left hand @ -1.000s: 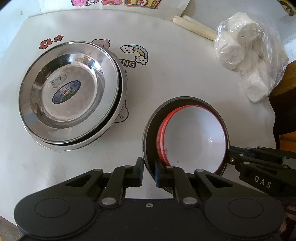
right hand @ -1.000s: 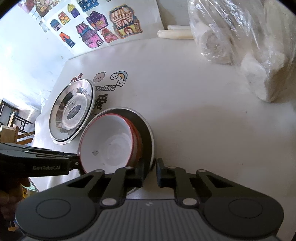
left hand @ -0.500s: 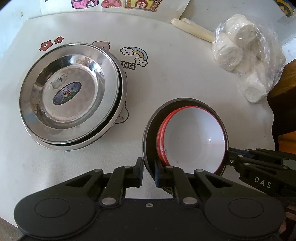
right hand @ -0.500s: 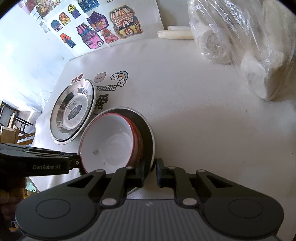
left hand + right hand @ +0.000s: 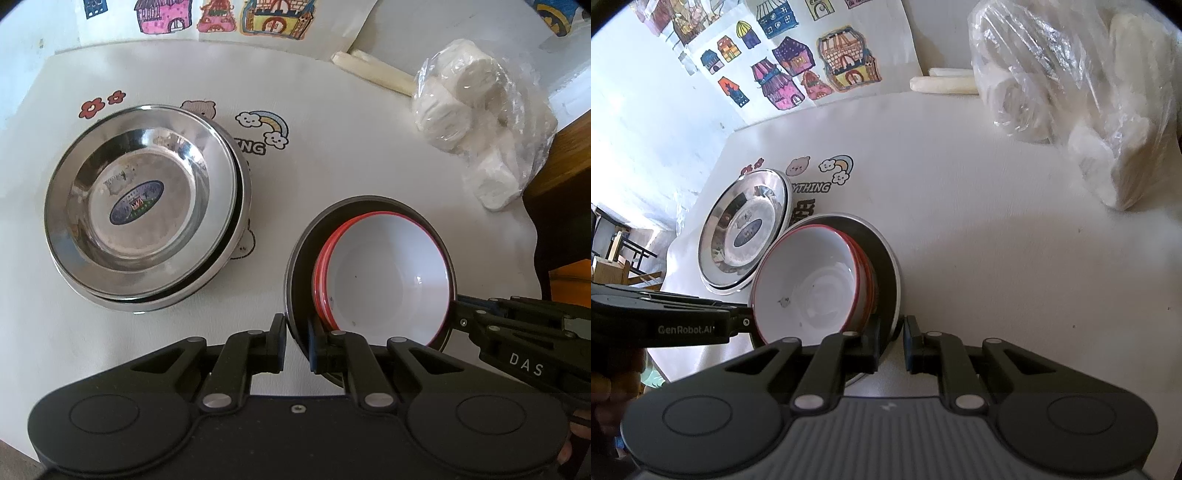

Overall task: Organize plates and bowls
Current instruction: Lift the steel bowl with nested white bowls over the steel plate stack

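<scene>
While red-rimmed white bowls (image 5: pixel 388 280) sit nested in a dark plate (image 5: pixel 299 258) at table (image 5: pixel 332 155) centre, L gripper (image 5: pixel 296 341) & R gripper (image 5: pixel 891 341) each pinch that plate's rim, opposite sides. Stacked steel plates (image 5: pixel 144 221) lie near, at 9 o'clock; bagged white rolls (image 5: pixel 476 122) at 1.

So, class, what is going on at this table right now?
A person with a gripper in each hand is sorting dishes. The left gripper and the right gripper are each shut on opposite edges of a dark plate, which carries stacked red-rimmed white bowls. The plate looks slightly tilted, apparently lifted off the white table. Beside it, a stack of steel plates rests on the table. A plastic bag of white rolls lies further back.
</scene>
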Tool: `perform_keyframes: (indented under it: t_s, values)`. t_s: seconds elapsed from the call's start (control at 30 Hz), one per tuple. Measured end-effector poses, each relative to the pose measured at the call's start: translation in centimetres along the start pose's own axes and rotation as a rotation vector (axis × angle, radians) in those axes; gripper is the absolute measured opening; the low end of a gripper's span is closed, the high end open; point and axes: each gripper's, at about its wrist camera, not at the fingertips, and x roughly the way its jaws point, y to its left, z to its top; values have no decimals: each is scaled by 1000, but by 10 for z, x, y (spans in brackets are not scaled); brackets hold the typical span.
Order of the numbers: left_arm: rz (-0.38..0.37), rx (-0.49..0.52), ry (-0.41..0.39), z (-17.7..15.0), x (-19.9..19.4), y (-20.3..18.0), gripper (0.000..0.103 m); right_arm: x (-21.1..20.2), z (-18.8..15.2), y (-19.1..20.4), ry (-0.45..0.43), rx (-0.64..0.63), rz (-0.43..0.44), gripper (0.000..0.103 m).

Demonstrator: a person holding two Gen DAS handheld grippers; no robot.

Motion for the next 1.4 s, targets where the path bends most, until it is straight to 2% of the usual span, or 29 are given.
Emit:
perform_keyframes:
  t_s: [0.8, 1.4]
  values:
    - [-13, 78, -27, 24, -26, 25, 10, -4, 17, 38, -71, 33, -9, 15]
    - [-9, 59, -39, 35, -38, 66, 10, 14, 36, 70, -71, 17, 0, 15]
